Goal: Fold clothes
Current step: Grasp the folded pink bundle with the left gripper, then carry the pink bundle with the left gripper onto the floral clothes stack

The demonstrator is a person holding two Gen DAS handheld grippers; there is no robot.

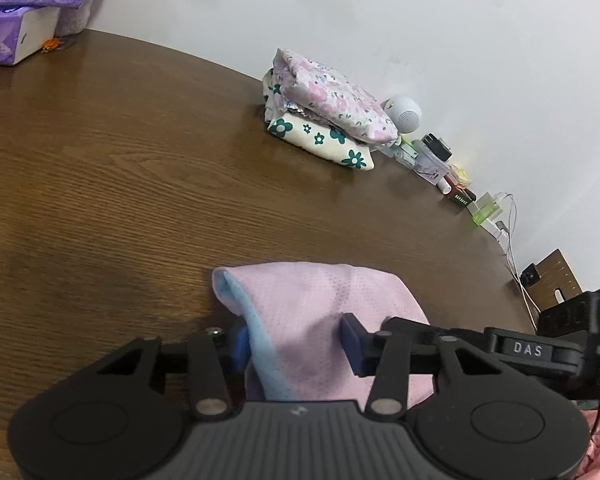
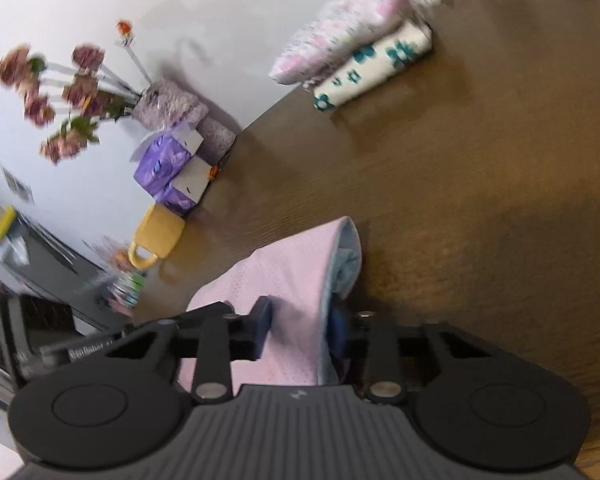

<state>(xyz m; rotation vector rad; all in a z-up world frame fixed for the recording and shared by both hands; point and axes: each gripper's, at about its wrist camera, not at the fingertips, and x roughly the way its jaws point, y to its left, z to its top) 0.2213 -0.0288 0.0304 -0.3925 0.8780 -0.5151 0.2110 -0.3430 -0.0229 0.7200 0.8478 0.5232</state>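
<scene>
Two grippers pinch one pink perforated garment with a pale blue lining (image 1: 320, 320), bunched at the near edge of the brown wooden table (image 1: 120, 180); the left gripper (image 1: 296, 340) has narrowed its dark blue pads onto the cloth, and the right gripper (image 2: 300, 330) likewise holds a fold between its fingers; both bites look shallow, so a pull could slip the thin fabric free; a wide swing might reach the folded stack of floral clothes (image 1: 324, 120) at the far edge, by the white wall.
</scene>
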